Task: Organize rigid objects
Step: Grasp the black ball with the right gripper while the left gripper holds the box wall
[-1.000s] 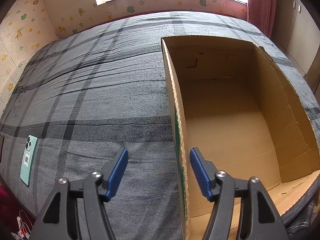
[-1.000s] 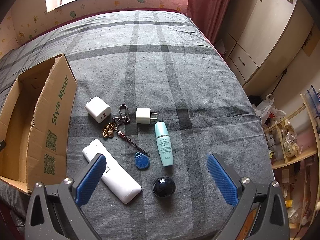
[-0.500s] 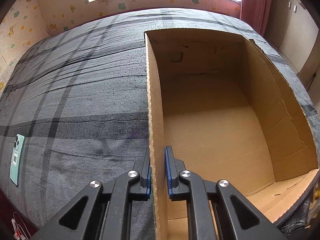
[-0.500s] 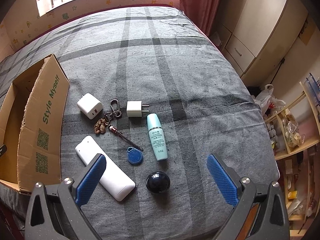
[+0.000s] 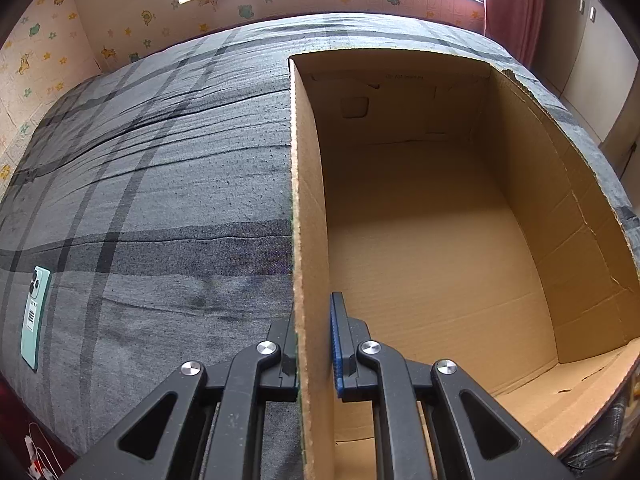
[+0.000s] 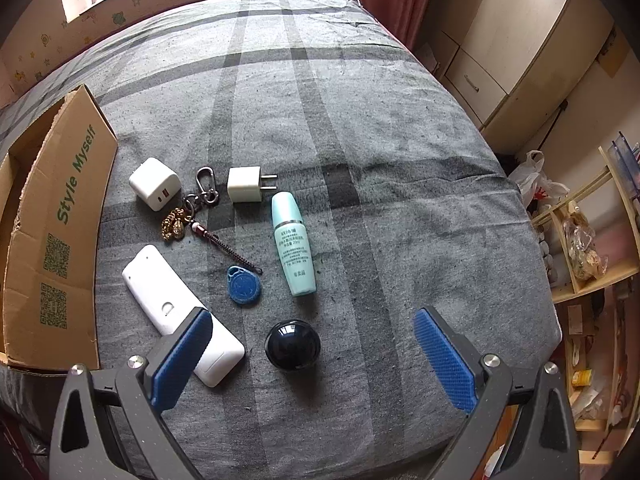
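An open, empty cardboard box (image 5: pixel 420 232) lies on the grey plaid bed. My left gripper (image 5: pixel 314 344) is shut on the box's left wall (image 5: pixel 306 208), one finger on each side. In the right wrist view the box (image 6: pixel 60 216) is at the left. Beside it lie a white remote (image 6: pixel 176 308), two white chargers (image 6: pixel 154 184) (image 6: pixel 245 185), a keychain (image 6: pixel 192 216), a blue key fob (image 6: pixel 244 285), a teal bottle (image 6: pixel 292 244) and a dark round object (image 6: pixel 293 345). My right gripper (image 6: pixel 312 360) is open and empty, hovering above the dark round object.
A teal phone (image 5: pixel 35 316) lies at the bed's left edge. White cabinets (image 6: pixel 520 40) and a wooden shelf (image 6: pixel 592 240) stand right of the bed. A window and patterned wall are behind the bed.
My left gripper closed on the box's left wall and has stayed shut on it. My right gripper moved lower and forward over the objects, still open.
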Demonstrator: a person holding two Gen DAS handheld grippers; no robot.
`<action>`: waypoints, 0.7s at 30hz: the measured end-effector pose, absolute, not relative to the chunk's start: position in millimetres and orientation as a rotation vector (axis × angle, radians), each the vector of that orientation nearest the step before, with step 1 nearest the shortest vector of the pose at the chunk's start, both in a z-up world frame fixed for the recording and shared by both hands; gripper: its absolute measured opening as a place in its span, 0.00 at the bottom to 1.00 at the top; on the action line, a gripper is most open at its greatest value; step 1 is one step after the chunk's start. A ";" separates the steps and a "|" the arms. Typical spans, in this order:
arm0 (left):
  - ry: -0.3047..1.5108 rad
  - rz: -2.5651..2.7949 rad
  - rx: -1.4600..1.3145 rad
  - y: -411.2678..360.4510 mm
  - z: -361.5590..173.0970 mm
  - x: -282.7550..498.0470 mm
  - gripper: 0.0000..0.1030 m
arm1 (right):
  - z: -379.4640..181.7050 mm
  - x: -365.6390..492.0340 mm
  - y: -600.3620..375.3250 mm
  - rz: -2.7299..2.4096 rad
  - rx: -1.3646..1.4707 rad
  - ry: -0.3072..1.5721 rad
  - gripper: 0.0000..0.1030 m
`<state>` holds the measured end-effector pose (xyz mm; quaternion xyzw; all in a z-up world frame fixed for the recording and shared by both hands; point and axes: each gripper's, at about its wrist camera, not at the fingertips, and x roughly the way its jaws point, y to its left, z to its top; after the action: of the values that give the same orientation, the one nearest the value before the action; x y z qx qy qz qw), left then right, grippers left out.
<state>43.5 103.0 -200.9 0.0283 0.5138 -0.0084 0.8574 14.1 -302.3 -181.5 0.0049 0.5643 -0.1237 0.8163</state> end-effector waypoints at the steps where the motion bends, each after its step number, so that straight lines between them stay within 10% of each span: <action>1: 1.079 -0.016 0.058 102.7 -201.1 43.7 0.11 | -185.0 13.8 -303.1 -0.261 0.015 1.211 0.99; 14: 1.080 -0.009 0.048 106.0 -201.9 44.0 0.11 | -224.2 16.6 -314.4 -0.218 0.126 1.315 0.78; 17: 1.085 -0.010 0.043 106.9 -202.9 44.8 0.11 | -232.7 17.9 -314.3 -0.197 0.153 1.346 0.65; 19: 1.084 -0.009 0.045 107.0 -203.0 45.1 0.11 | -237.9 17.8 -314.0 -0.180 0.177 1.372 0.39; 21: 1.083 -0.006 0.046 106.3 -203.2 45.5 0.11 | -240.4 17.1 -315.6 -0.181 0.198 1.374 0.39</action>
<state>45.5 106.3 -203.2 0.0221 0.5153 -0.0029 0.8567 17.1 -315.6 -240.4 0.0912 0.6324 -0.0835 0.7647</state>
